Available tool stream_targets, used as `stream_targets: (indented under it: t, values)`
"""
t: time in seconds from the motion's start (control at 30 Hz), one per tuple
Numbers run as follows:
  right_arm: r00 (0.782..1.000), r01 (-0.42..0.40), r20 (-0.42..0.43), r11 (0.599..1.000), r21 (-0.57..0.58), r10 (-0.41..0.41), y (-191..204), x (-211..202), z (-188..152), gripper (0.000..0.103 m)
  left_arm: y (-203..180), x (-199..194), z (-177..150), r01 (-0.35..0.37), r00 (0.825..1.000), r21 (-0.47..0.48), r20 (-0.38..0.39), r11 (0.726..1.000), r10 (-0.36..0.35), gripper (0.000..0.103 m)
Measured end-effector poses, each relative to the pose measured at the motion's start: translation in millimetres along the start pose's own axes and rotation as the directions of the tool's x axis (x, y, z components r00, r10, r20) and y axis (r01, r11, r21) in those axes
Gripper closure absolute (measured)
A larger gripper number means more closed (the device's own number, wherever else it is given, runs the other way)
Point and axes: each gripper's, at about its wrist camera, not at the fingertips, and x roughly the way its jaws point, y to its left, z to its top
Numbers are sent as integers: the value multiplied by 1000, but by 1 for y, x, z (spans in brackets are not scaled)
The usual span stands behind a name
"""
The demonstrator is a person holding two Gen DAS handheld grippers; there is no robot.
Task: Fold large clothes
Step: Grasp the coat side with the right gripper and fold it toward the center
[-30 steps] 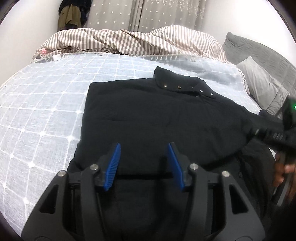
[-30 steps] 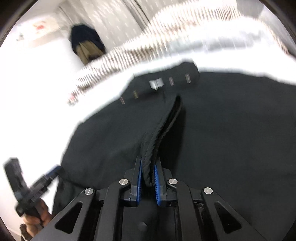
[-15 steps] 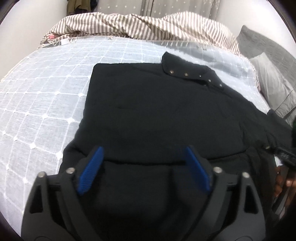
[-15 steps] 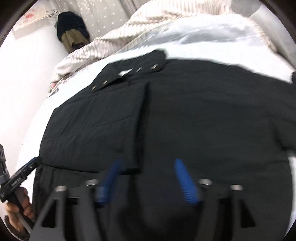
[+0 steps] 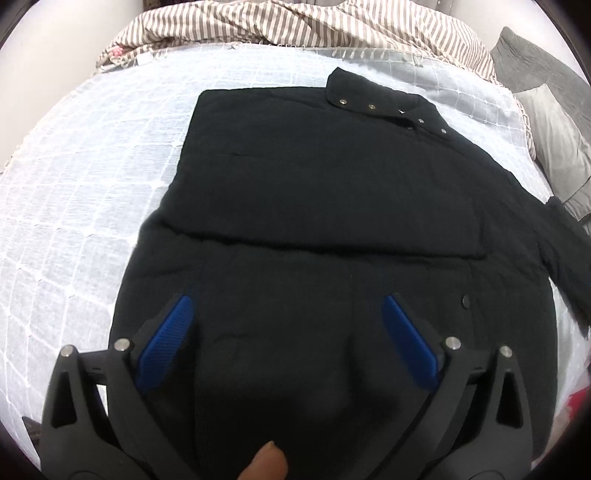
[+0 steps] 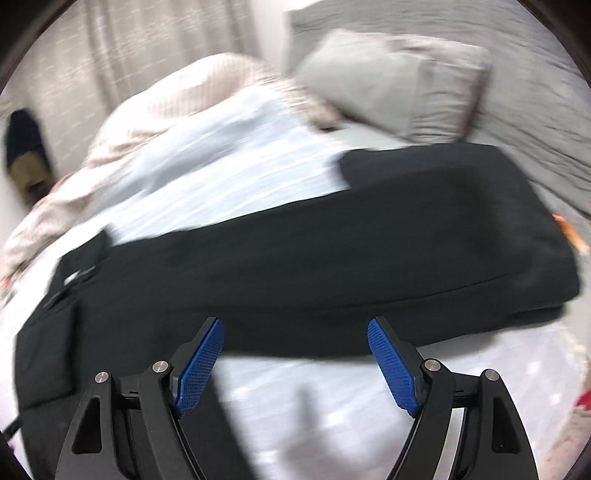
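Note:
A large black jacket [image 5: 332, 192] lies flat on the bed, collar with metal snaps [image 5: 391, 110] at the far side, its left part folded over the body. My left gripper [image 5: 288, 332] is wide open and empty, just above the jacket's near hem. In the right wrist view, which is blurred, the jacket's right sleeve [image 6: 369, 251] stretches out across the bed toward the right. My right gripper [image 6: 295, 354] is wide open and empty, just short of the sleeve's near edge.
The bed has a pale blue checked cover [image 5: 92, 166]. A striped duvet [image 5: 295, 26] is bunched at the far side. Grey pillows [image 6: 399, 77] lie at the right, close to the sleeve's end. Dark clothes [image 6: 26, 155] hang at the far left wall.
My right gripper let go of the sleeve cuff it held, opened wide and swung right toward the outstretched sleeve. My left gripper opened wider and came lower over the jacket's hem.

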Motion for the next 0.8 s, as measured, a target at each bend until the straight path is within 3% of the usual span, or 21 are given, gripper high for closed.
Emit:
stream_targets:
  t: [0.13,0.37,0.53,0.7,0.8]
  values:
    - [996,83,16,984,156,-87,-84,-2,20,21,2,-10,-13,8,997,-80,83,997,-2,1]
    - [1000,22,1,940,340,-23,-170,-10,36,21,-3,-6,-18,31,996,-76,92,997,-24,1]
    - [999,15,-37,929,370,-2,-177,4,28,21,2,-5,-17,80,994,-83,75,993,-74,1]
    - [992,-13,-105,888,460,69,-171,34,7,23,4,-4,-20,91,994,-95,67,991,-84,1]
    - [990,-47,-93,875,482,105,-160,41,-1,49,7,-5,-20,99,993,-104,69,990,-92,1]
